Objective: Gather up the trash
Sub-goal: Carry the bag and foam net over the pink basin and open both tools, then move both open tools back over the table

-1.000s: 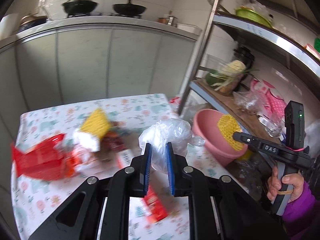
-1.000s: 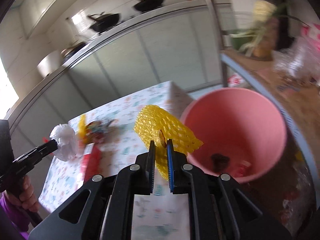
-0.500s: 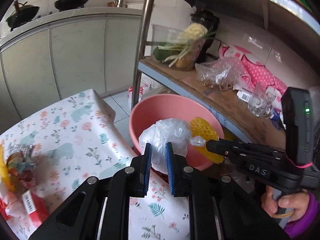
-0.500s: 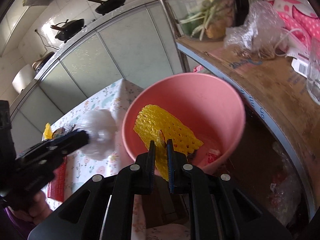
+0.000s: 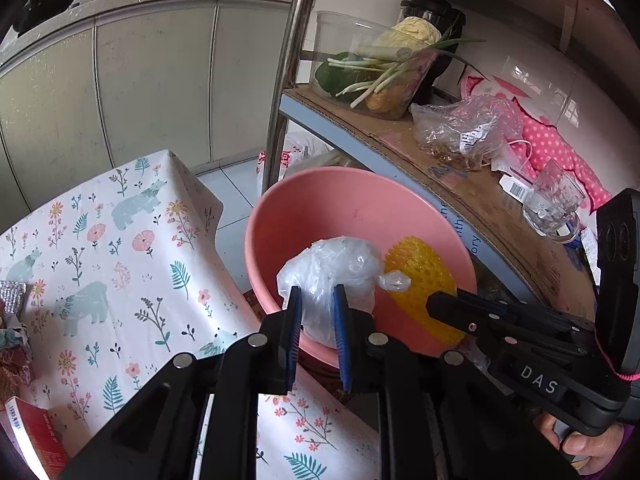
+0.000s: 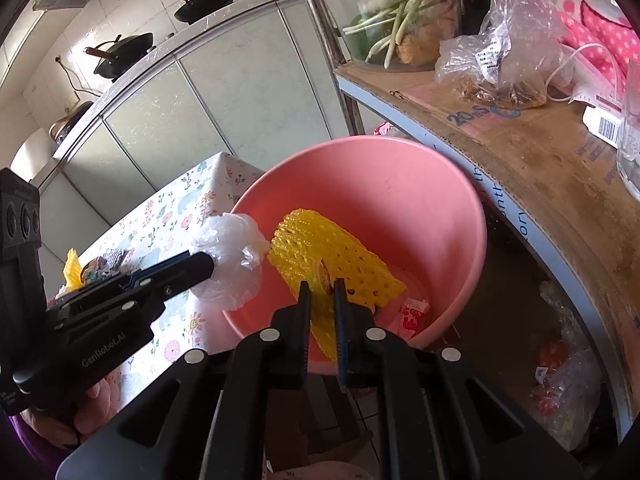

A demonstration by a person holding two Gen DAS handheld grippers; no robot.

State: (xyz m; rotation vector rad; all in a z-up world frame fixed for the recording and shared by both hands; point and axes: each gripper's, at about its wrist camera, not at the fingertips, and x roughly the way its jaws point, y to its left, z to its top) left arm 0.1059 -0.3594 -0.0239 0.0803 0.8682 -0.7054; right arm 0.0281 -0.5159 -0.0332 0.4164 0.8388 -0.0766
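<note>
Kitchen: crumpled clear bag over pink basin.

A pink bin, a yellow foam net, a whitish clear plastic bag, and a white tablecloth printed with flowers and pale-blue bears.

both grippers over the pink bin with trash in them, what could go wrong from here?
1. The crumpled clear plastic bag in the left gripper, whose jaws are opening, hangs at the round pink plastic bin's near rim; it may fall outside.
2. The yellow foam mesh sleeve, clamped in the shut right gripper, may snag on the pads at release.
3. The two grippers are close together and could collide.
</note>
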